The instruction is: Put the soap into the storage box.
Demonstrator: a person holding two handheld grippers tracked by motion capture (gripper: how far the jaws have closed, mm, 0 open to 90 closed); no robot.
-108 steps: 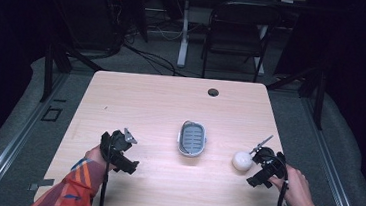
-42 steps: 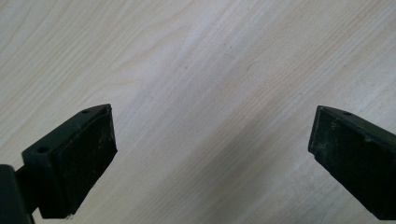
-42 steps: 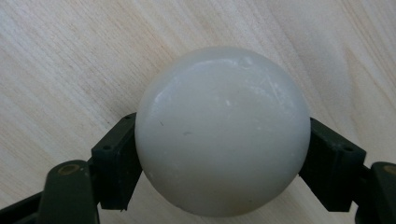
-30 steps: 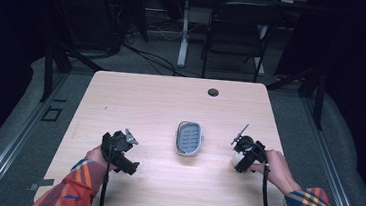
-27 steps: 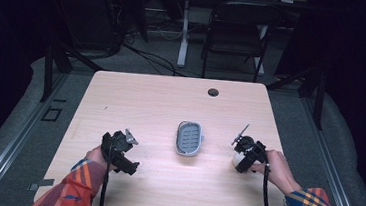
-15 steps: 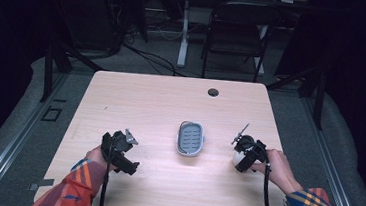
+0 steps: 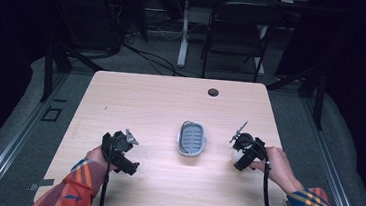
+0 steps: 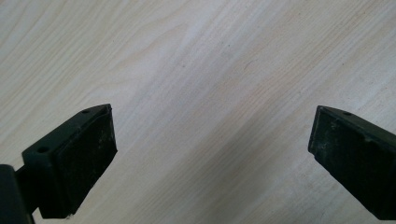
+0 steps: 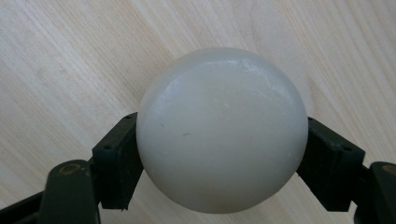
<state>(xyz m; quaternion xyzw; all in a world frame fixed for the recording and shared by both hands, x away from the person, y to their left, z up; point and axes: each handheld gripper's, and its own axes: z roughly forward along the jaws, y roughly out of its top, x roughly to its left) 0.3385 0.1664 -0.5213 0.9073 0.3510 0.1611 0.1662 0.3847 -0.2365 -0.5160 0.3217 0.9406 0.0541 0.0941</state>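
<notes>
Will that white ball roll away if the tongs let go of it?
Probably yes. The white ball looks fully round and smooth, and the table under it is flat, so little would stop it rolling. Its glossy surface may be slippery, since the right tongs touch it at two small spots on its sides. It looks stiff, not squashed.

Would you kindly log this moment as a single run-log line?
right gripper: shut on white ball | left gripper: open over table | soap dish: mid-table, untouched
</notes>
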